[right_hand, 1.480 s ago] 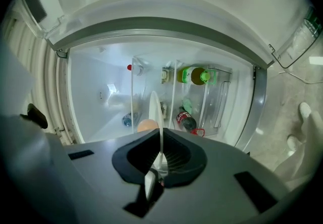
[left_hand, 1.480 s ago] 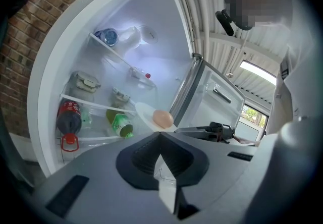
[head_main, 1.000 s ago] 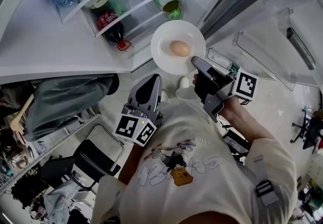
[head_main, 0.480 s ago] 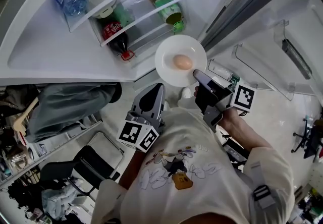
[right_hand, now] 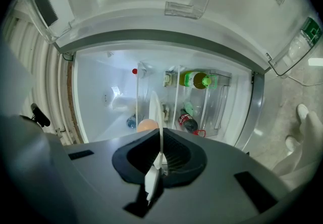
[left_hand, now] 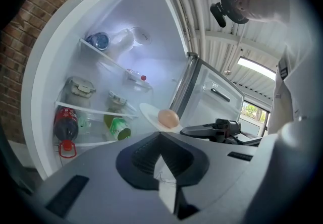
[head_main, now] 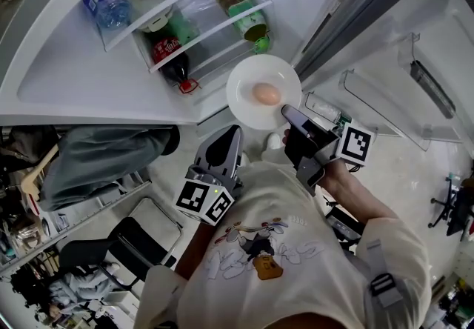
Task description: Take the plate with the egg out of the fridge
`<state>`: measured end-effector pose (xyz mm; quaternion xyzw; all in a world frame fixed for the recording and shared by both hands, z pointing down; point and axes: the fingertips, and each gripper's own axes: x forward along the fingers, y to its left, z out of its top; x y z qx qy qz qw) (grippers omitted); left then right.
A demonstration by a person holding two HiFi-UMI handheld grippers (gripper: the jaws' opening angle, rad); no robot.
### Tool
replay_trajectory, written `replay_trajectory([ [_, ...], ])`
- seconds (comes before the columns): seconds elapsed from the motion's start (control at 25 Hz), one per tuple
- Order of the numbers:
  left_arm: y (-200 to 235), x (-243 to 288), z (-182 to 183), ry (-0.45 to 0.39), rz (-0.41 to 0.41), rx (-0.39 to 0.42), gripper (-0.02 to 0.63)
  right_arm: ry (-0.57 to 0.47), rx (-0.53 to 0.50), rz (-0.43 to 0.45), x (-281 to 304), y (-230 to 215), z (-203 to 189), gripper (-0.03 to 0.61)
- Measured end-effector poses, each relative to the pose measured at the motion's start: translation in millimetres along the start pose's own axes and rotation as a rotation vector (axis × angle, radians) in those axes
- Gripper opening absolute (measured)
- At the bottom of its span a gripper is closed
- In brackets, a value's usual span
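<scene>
Plate [head_main: 248,72] is clamped by its near rim between the jaws of the right gripper [head_main: 284,108] and held level ahead of them, outside the fridge [head_main: 74,75], likely so the egg [head_main: 266,93] is not rolled off. Left gripper [head_main: 232,130]: jaws pressed together, nothing between.

place: workroom, likely | signs: open fridge [head_main: 74,75], brick wall [left_hand: 30,1], chair [head_main: 133,240], clutter [head_main: 29,194]

Brick wall [left_hand: 28,8], corrugated ceiling [left_hand: 214,26] with a strip light [left_hand: 257,66] — pale floor [head_main: 422,187].
</scene>
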<state>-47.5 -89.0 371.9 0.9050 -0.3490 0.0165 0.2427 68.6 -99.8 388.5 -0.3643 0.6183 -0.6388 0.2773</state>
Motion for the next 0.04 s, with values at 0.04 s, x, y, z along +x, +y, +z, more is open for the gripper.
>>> replay_trajectory([
  [0.04,0.4,-0.1,-0.4,0.0,0.001,-0.001,0.009,-0.003,0.001,-0.001,0.1,-0.3,0.9,0.018],
])
